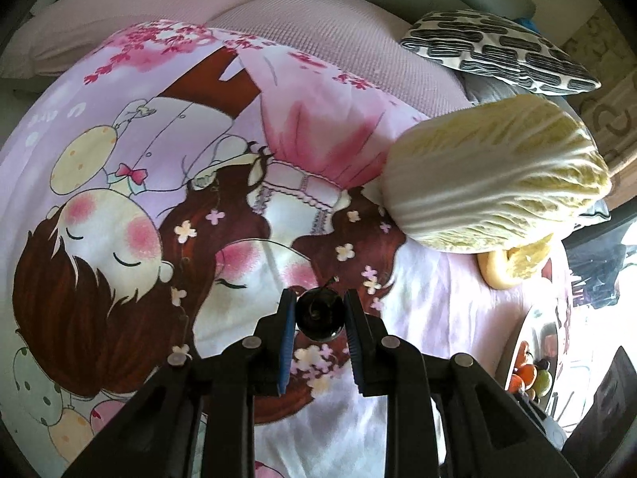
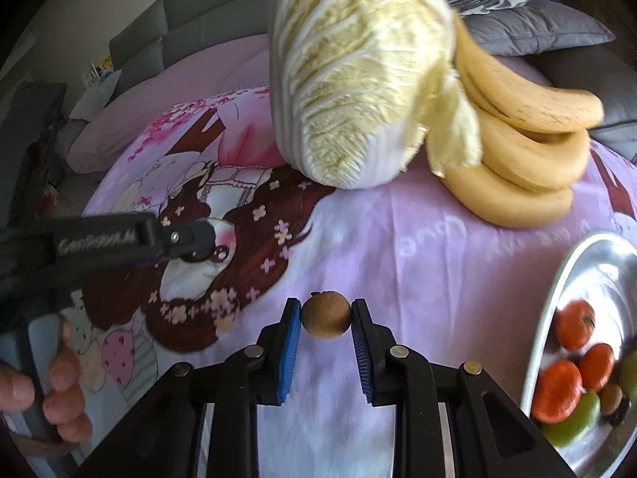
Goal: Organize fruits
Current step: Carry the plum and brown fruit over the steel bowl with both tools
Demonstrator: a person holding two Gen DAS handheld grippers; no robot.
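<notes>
dark round fruit (image 1: 319, 314) clamped, stem up | brown round fruit (image 2: 326, 314) clamped

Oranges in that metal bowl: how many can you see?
3. All sit in the metal bowl at the right edge: one orange farthest back, another nearer, and the third nearest, beside green fruit. More may be hidden past the picture's edge.

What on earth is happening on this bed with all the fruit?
A person is sorting fruit with two tools. The left hand-held gripper is shut on a small dark round fruit; the right hand-held gripper pinches a small brown round fruit. A shiny metal tray already holds orange and green fruit.
</notes>
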